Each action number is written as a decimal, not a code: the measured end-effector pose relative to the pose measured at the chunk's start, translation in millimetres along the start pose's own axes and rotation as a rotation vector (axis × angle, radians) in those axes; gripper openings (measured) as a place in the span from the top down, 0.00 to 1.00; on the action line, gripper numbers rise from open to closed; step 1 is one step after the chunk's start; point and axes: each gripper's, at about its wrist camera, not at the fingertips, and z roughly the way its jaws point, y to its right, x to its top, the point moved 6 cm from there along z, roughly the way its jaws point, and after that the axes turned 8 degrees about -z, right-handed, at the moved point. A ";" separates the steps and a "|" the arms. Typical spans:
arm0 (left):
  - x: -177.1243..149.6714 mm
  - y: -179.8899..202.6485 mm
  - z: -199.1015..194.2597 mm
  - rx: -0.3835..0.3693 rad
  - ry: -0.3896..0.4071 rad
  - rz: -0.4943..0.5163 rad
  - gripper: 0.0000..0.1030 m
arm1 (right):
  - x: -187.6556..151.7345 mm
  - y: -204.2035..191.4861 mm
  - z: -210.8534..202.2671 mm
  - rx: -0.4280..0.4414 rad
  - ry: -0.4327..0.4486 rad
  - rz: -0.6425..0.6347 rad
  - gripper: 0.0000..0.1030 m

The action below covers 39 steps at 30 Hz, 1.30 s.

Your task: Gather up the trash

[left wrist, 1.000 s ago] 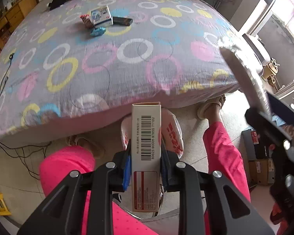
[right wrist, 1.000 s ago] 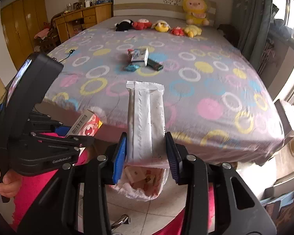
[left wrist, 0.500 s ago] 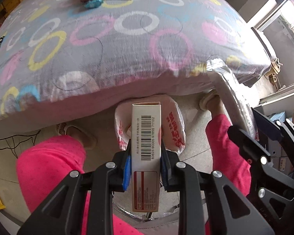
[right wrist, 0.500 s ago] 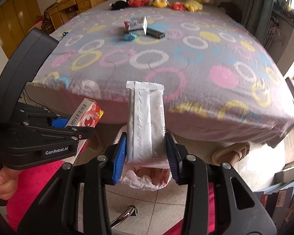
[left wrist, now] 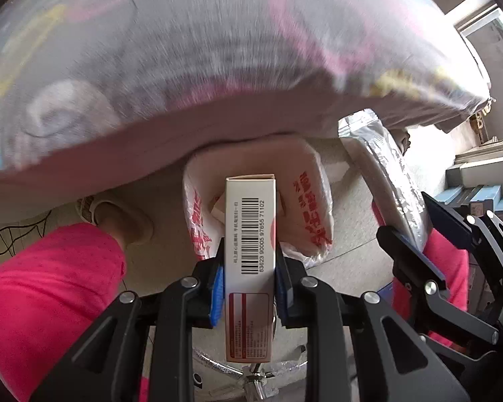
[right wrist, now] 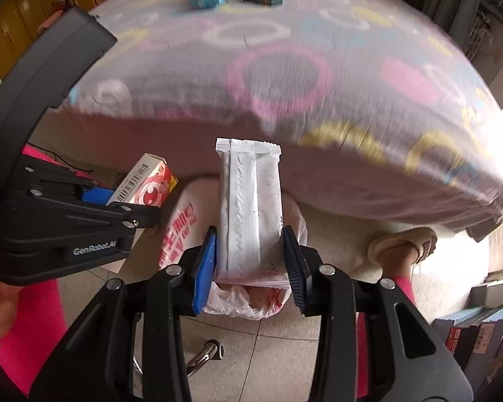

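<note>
Left tool (left wrist: 249, 289) clamping a small box (left wrist: 250, 261) and right tool (right wrist: 251, 264) clamping a wrapper (right wrist: 249, 211), both best centred over the bag (left wrist: 310, 201) mouth below the bed (right wrist: 285, 67) edge before release.

L claw (left wrist: 249, 288) clamps box (left wrist: 250, 231) above bag (left wrist: 313, 201).

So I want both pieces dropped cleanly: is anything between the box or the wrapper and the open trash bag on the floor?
Nothing visible. The box in the left hand-held gripper hangs over the trash bag mouth; the wrapper in the right hand-held gripper is above it too, with only open air between.
</note>
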 end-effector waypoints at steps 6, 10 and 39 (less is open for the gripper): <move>5.9 -6.7 39.5 0.024 -0.082 -0.010 0.77 | -9.7 11.1 39.4 0.039 -0.079 0.041 0.63; 10.0 -3.6 53.3 0.034 -0.115 -0.003 0.77 | -13.2 15.0 57.0 0.036 -0.101 0.035 0.63; 30.5 -1.6 114.5 0.073 -0.296 -0.029 0.77 | -26.4 15.6 122.0 0.105 -0.234 0.061 0.63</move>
